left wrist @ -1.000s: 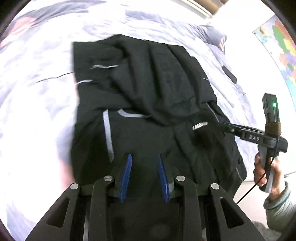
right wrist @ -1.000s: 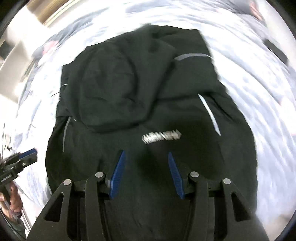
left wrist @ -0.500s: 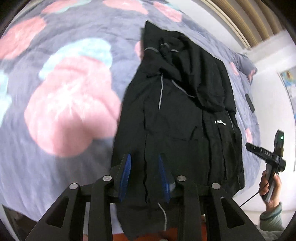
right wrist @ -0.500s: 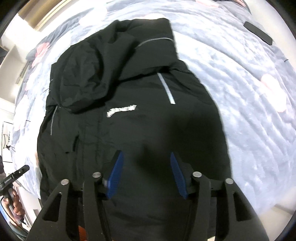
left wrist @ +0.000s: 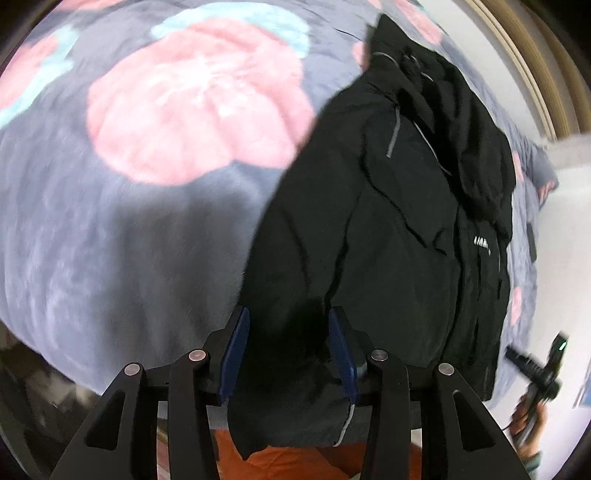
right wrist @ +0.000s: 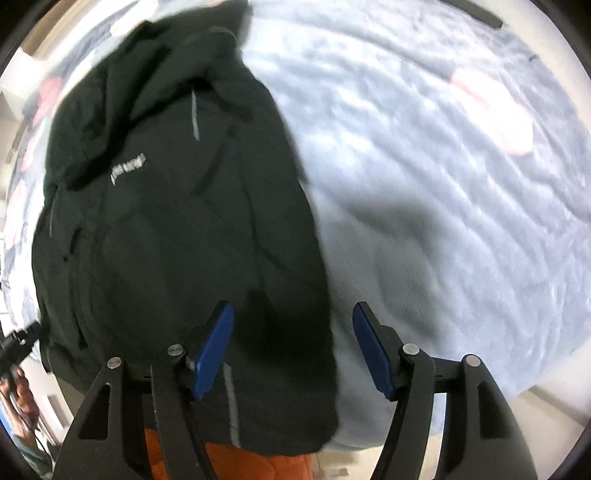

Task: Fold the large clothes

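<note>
The left wrist view showed the large pink and teal flowers printed on the grey bedspread (left wrist: 155, 206) to the left of the black jacket (left wrist: 388, 229), a wooden frame along the wall at the upper right, and, low at the right edge, the right claw (left wrist: 515, 357) gripped in the person's hand (left wrist: 526, 417) with a small green light on it. The right wrist view showed instead the paler, rippled stretch of bedspread (right wrist: 461, 184) to the right of the jacket (right wrist: 177, 229), a dark flat object (right wrist: 480, 14) lying at its far edge, and the left claw (right wrist: 20, 339) at the lower left edge.

The jacket lay lengthwise on the bed, hood end away from both cameras, its hem hanging over the near edge above something orange (left wrist: 295, 461). It was creased and bunched at the hood, with a white logo on the chest and thin reflective strips on the shoulders and near the hem.

The left claw (left wrist: 286, 354) stood moderately apart and opening, the jacket's lower left edge lying between its blue pads, not pinched. The right claw (right wrist: 291, 347) stood wider, also opening, straddling the jacket's lower right edge without gripping.
</note>
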`<move>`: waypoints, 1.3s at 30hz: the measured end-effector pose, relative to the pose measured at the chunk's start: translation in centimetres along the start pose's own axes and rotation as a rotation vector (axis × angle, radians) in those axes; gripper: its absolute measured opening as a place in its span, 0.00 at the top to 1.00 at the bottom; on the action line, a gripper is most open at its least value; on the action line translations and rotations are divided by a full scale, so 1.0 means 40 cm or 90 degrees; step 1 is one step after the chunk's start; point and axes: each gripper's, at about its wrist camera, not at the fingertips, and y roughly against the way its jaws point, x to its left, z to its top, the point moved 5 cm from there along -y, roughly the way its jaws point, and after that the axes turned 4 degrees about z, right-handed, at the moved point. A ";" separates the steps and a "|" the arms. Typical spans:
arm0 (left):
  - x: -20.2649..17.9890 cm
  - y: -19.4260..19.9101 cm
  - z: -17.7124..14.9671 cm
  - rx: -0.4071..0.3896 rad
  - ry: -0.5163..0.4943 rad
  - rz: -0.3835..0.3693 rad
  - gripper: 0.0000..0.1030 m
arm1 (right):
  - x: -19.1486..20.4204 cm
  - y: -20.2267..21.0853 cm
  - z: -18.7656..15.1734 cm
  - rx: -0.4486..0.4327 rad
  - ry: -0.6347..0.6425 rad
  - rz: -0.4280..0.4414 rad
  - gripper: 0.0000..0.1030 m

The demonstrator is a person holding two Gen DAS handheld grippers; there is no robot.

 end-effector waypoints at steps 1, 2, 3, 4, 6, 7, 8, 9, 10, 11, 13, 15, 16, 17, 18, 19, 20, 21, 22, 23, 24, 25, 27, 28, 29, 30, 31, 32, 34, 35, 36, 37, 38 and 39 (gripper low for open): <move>0.010 0.005 -0.002 -0.003 0.016 -0.005 0.55 | -0.008 -0.009 -0.011 0.010 0.000 0.008 0.33; 0.019 0.009 -0.005 -0.006 0.028 -0.007 0.55 | -0.015 -0.019 -0.023 0.019 0.000 0.014 0.33; 0.027 0.018 -0.007 -0.012 0.038 -0.007 0.55 | -0.020 -0.029 -0.034 0.029 0.000 0.021 0.33; 0.031 0.024 -0.009 -0.019 0.044 -0.007 0.55 | -0.022 -0.037 -0.042 0.035 -0.001 0.030 0.33; 0.046 0.039 -0.018 -0.034 0.063 -0.013 0.55 | -0.025 -0.062 -0.061 0.056 -0.008 0.060 0.33; 0.051 0.039 -0.025 -0.035 0.073 -0.018 0.53 | -0.028 -0.075 -0.070 0.065 -0.011 0.069 0.33; 0.056 0.035 -0.030 -0.033 0.082 -0.024 0.50 | -0.027 -0.090 -0.079 0.076 -0.011 0.079 0.33; 0.063 0.031 -0.032 -0.029 0.088 -0.034 0.47 | -0.025 -0.099 -0.085 0.081 -0.009 0.084 0.33; 0.067 0.024 -0.037 -0.023 0.091 -0.042 0.45 | -0.022 -0.103 -0.090 0.083 -0.003 0.087 0.33; 0.065 0.002 -0.047 -0.001 0.094 -0.065 0.43 | -0.018 -0.102 -0.093 0.083 0.004 0.089 0.35; 0.049 -0.021 -0.061 0.018 0.079 -0.090 0.44 | 0.001 -0.085 -0.097 0.076 0.041 0.095 0.53; 0.023 -0.029 -0.076 0.016 0.041 -0.078 0.44 | 0.016 -0.063 -0.100 0.070 0.073 0.107 0.56; 0.016 -0.028 -0.078 0.011 0.031 -0.069 0.44 | 0.018 -0.058 -0.101 0.070 0.082 0.108 0.56; 0.012 -0.027 -0.077 0.007 0.028 -0.067 0.45 | 0.019 -0.055 -0.104 0.071 0.090 0.110 0.56; 0.009 -0.027 -0.077 0.005 0.030 -0.074 0.48 | 0.017 -0.055 -0.106 0.075 0.093 0.114 0.56; 0.007 -0.028 -0.075 0.004 0.030 -0.077 0.51 | 0.015 -0.057 -0.108 0.079 0.093 0.118 0.56; 0.007 -0.028 -0.075 0.004 0.027 -0.072 0.54 | 0.010 -0.060 -0.108 0.082 0.091 0.121 0.56; 0.004 -0.030 -0.076 0.004 0.023 -0.067 0.55 | 0.006 -0.063 -0.109 0.086 0.086 0.124 0.56; 0.000 -0.031 -0.077 0.007 0.016 -0.064 0.55 | 0.001 -0.064 -0.112 0.088 0.081 0.128 0.55; -0.003 -0.031 -0.078 0.008 0.012 -0.060 0.55 | -0.003 -0.067 -0.113 0.091 0.074 0.135 0.54; -0.004 -0.031 -0.077 0.009 0.010 -0.057 0.55 | -0.007 -0.066 -0.111 0.094 0.070 0.139 0.53; -0.002 -0.033 -0.079 0.013 0.013 -0.056 0.55 | -0.004 -0.070 -0.107 0.095 0.068 0.141 0.52; 0.007 -0.044 -0.080 0.025 0.029 -0.061 0.55 | -0.001 -0.078 -0.108 0.105 0.064 0.146 0.47; 0.012 -0.050 -0.083 0.034 0.032 -0.066 0.55 | 0.003 -0.087 -0.107 0.109 0.061 0.146 0.47; 0.017 -0.056 -0.087 0.042 0.033 -0.068 0.54 | -0.002 -0.093 -0.104 0.113 0.056 0.148 0.47; 0.019 -0.064 -0.090 0.046 0.034 -0.065 0.54 | -0.003 -0.098 -0.105 0.115 0.051 0.152 0.46; 0.018 -0.067 -0.090 0.045 0.032 -0.059 0.54 | 0.000 -0.101 -0.105 0.116 0.049 0.154 0.46; 0.018 -0.067 -0.091 0.042 0.029 -0.055 0.54 | 0.004 -0.103 -0.105 0.116 0.048 0.154 0.46; 0.000 -0.062 -0.090 0.030 0.009 -0.037 0.58 | 0.005 -0.096 -0.106 0.111 0.054 0.151 0.46; -0.007 -0.059 -0.090 0.023 -0.001 -0.030 0.70 | 0.008 -0.090 -0.107 0.106 0.063 0.144 0.51; -0.014 -0.054 -0.089 0.019 -0.006 -0.029 0.78 | 0.013 -0.081 -0.107 0.099 0.073 0.139 0.61; -0.022 -0.046 -0.087 0.011 -0.011 -0.030 0.81 | 0.021 -0.072 -0.108 0.089 0.083 0.137 0.65; -0.034 -0.032 -0.083 -0.001 -0.015 -0.035 0.84 | 0.031 -0.062 -0.107 0.079 0.090 0.134 0.73; -0.043 -0.020 -0.079 -0.010 -0.016 -0.040 0.85 | 0.038 -0.045 -0.104 0.067 0.099 0.136 0.82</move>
